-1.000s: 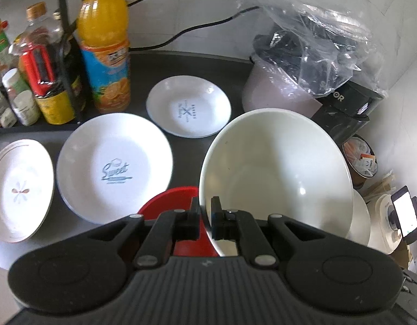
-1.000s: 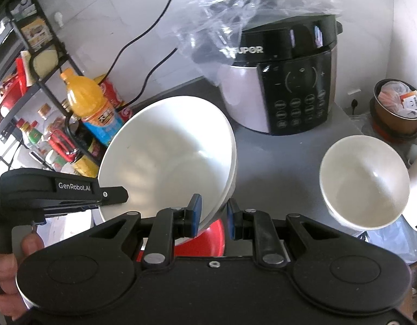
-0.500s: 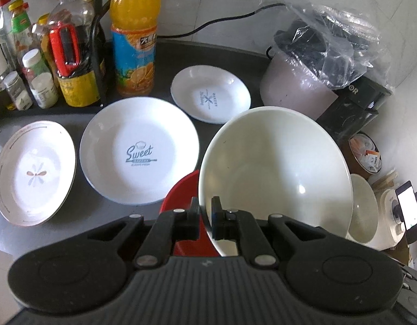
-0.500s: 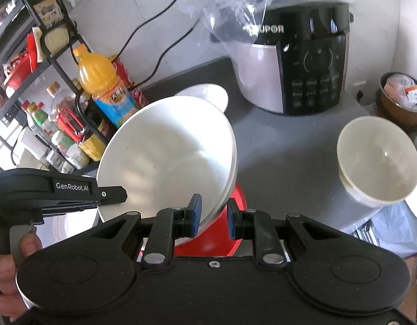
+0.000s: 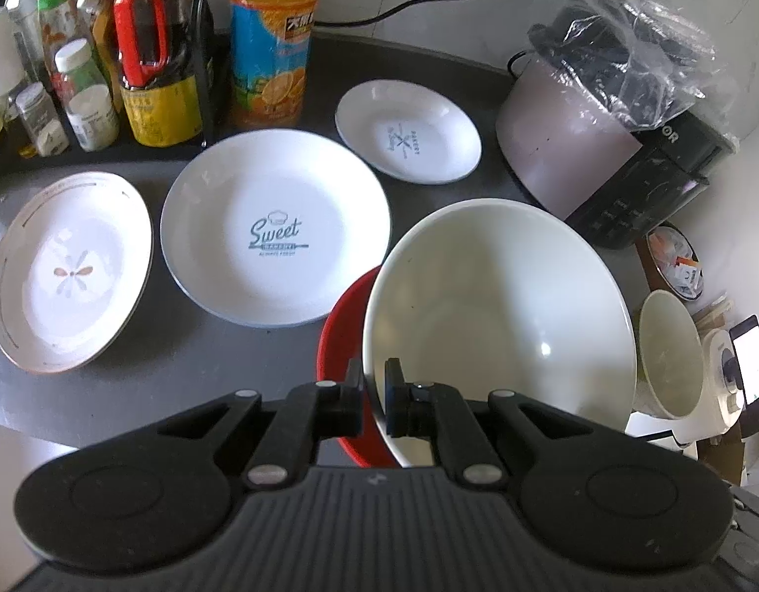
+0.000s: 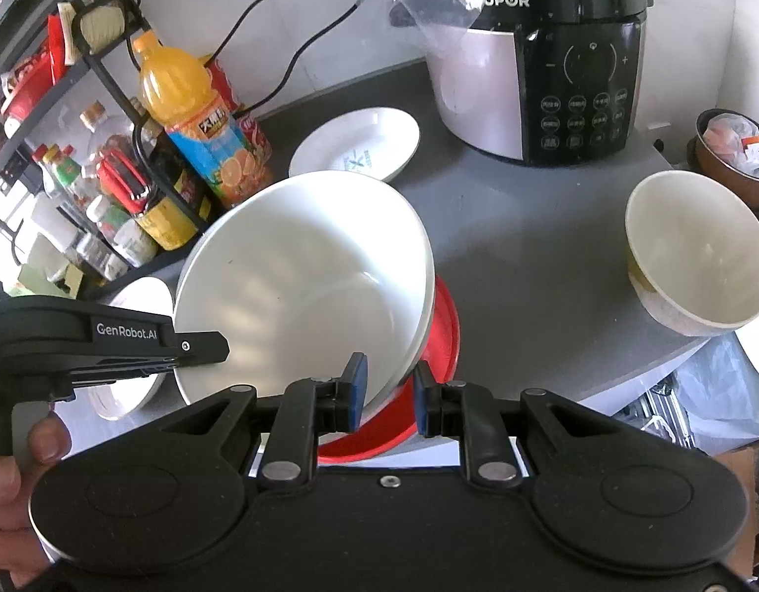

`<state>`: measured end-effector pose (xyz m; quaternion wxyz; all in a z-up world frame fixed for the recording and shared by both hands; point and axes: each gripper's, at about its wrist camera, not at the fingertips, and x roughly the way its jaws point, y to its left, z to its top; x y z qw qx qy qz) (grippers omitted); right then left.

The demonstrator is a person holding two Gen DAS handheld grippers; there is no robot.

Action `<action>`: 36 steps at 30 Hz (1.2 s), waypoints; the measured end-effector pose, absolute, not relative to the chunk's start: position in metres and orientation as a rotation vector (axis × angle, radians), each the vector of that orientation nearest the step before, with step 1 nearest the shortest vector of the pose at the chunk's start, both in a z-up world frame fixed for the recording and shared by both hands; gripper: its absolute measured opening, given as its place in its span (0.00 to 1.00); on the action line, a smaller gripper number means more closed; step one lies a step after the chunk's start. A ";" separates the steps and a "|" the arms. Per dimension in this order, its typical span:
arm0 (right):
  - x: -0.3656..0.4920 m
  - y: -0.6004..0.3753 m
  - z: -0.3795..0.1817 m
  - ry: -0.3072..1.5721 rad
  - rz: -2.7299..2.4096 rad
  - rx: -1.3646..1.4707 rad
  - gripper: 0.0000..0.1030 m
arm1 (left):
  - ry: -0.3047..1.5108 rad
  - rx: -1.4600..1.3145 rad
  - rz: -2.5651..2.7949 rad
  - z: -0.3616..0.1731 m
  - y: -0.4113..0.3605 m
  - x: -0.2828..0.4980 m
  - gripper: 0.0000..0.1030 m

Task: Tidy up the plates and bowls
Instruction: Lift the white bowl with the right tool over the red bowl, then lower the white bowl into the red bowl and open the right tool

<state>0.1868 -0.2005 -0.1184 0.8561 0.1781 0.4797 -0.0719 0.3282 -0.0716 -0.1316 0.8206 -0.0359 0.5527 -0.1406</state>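
Both grippers hold white bowl (image 5: 498,306).

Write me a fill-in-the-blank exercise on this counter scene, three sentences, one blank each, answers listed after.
1. Both the left gripper and the right gripper are clamped on the rim of the large white ____.
2. Directly beneath the large white bowl lies a dish whose colour is ____.
3. The word printed in the middle of the biggest round plate is ____.

Missing words: bowl; red; Sweet
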 end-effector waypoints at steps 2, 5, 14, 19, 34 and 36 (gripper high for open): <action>0.187 -0.200 -0.123 1.023 -0.153 0.376 0.19 | 1.184 -0.074 -0.297 -0.136 -0.072 0.327 0.06; 0.188 -0.202 -0.130 1.049 -0.153 0.392 0.19 | 1.205 -0.072 -0.290 -0.143 -0.072 0.327 0.06; 0.195 -0.205 -0.145 1.082 -0.150 0.375 0.19 | 1.255 -0.075 -0.269 -0.163 -0.076 0.334 0.06; 0.200 -0.208 -0.151 1.095 -0.148 0.368 0.19 | 1.265 -0.063 -0.266 -0.167 -0.081 0.338 0.06; 0.205 -0.206 -0.155 1.101 -0.112 0.334 0.31 | 1.236 -0.019 -0.231 -0.174 -0.085 0.338 0.07; 0.202 -0.208 -0.149 1.079 -0.098 0.338 0.34 | 1.238 -0.018 -0.220 -0.171 -0.083 0.339 0.07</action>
